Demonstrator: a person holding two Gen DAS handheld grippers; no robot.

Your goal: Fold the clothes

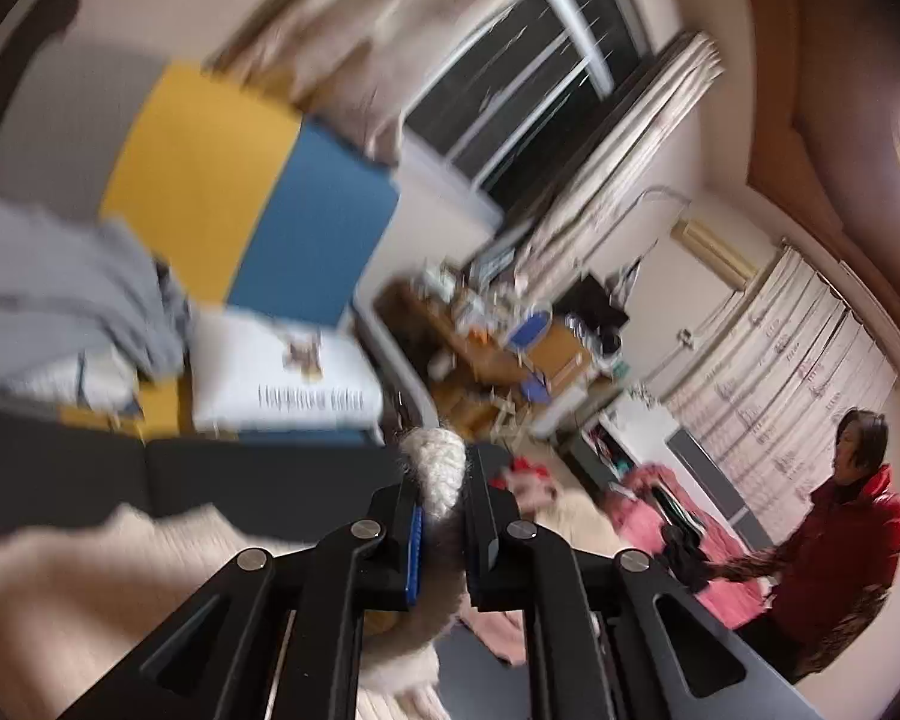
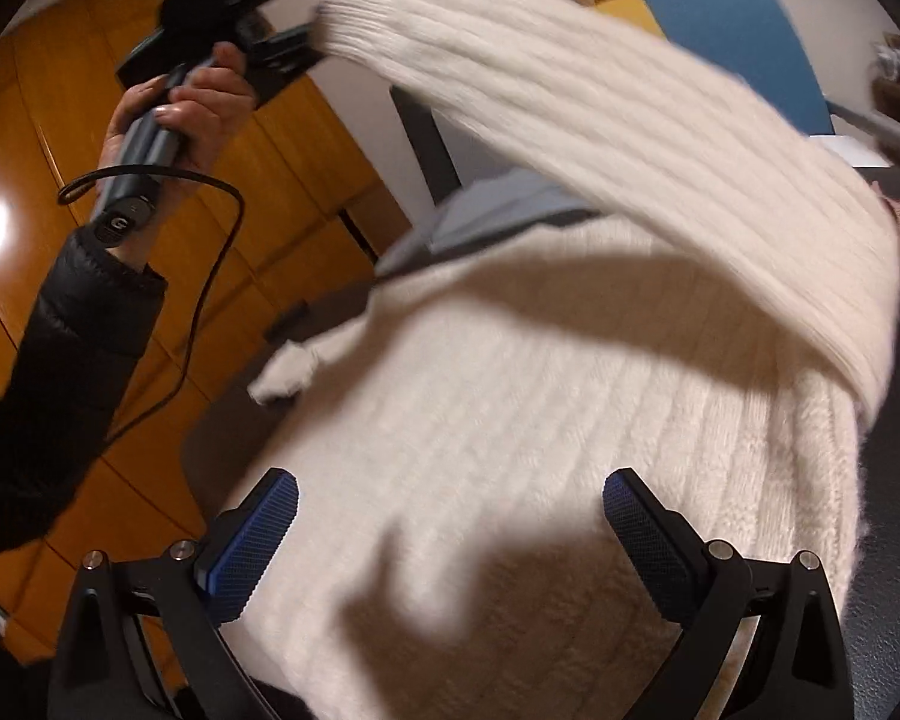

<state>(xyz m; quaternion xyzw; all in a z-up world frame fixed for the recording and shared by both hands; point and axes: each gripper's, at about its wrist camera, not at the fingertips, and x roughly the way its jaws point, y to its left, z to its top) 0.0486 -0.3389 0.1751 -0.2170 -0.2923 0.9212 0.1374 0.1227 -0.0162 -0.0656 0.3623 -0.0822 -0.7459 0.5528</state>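
Aloft, my left gripper pinches the sweater's sleeve; right gripper hovers, jaws wide, over its body, spread below. Soft, limp knit: grasp at cuffs, hems.

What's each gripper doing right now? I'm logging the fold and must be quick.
Left gripper: shut on the sweater sleeve, lifted off the body.
Right gripper: open, holding nothing, above the cream sweater.
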